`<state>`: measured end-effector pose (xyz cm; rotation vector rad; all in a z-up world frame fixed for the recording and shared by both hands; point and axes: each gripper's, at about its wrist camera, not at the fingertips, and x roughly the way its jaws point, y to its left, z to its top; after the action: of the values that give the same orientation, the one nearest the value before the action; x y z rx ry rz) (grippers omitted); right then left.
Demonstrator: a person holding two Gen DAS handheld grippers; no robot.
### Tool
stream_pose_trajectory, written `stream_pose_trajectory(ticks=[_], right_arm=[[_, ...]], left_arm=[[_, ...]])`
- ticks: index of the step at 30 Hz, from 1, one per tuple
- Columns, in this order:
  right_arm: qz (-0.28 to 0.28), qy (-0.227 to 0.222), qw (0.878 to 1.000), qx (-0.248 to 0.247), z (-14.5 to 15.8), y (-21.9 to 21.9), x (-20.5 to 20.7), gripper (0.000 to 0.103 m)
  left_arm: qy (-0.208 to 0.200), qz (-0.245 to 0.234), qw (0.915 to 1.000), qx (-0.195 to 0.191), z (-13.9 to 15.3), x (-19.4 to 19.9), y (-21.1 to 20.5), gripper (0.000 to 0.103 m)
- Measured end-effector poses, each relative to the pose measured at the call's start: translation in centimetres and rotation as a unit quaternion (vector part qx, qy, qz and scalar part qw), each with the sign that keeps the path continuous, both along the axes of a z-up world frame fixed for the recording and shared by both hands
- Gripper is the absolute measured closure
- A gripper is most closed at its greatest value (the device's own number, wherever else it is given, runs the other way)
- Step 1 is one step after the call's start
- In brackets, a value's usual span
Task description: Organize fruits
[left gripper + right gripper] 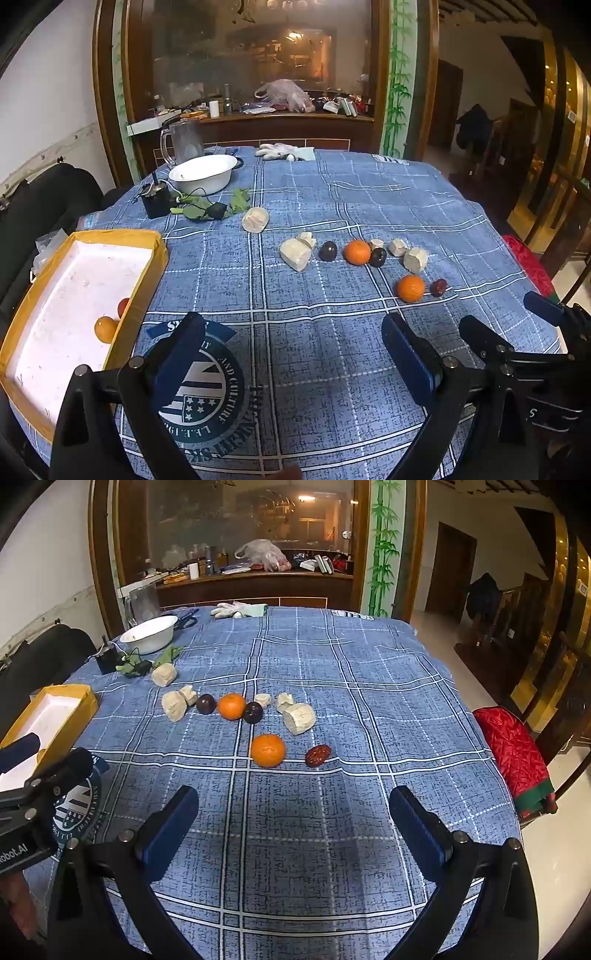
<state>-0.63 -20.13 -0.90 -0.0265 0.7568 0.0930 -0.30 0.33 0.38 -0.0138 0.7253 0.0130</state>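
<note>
Both grippers hover open and empty over the blue checked tablecloth. Ahead of my right gripper (295,819) lies an orange (268,750) with a red date (317,755) to its right. Farther back is a row: another orange (231,706), two dark plums (205,703) (253,712) and several pale chunks (299,718). My left gripper (295,350) is beside the yellow-rimmed white tray (129,243), which holds an orange fruit (106,328) and a small red one (123,306). The right gripper's finger (480,332) shows at the right of the left wrist view.
At the table's far left stand a white bowl (203,173), a glass mug (184,140), a black box with a cable (157,201) and green leaves (240,199). Gloves (280,151) lie at the far edge. A red-cushioned chair (513,753) is at the right.
</note>
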Motion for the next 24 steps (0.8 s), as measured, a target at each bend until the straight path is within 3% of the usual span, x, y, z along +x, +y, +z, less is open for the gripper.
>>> stream_pose_trajectory(ticks=[24], right_arm=[[0.006, 0.005, 1.0, -0.008, 0.3, 0.7, 0.1, 0.0]], left_arm=[[0.013, 0.018, 0.9997, -0.008, -0.8, -0.2, 1.1, 0.006]])
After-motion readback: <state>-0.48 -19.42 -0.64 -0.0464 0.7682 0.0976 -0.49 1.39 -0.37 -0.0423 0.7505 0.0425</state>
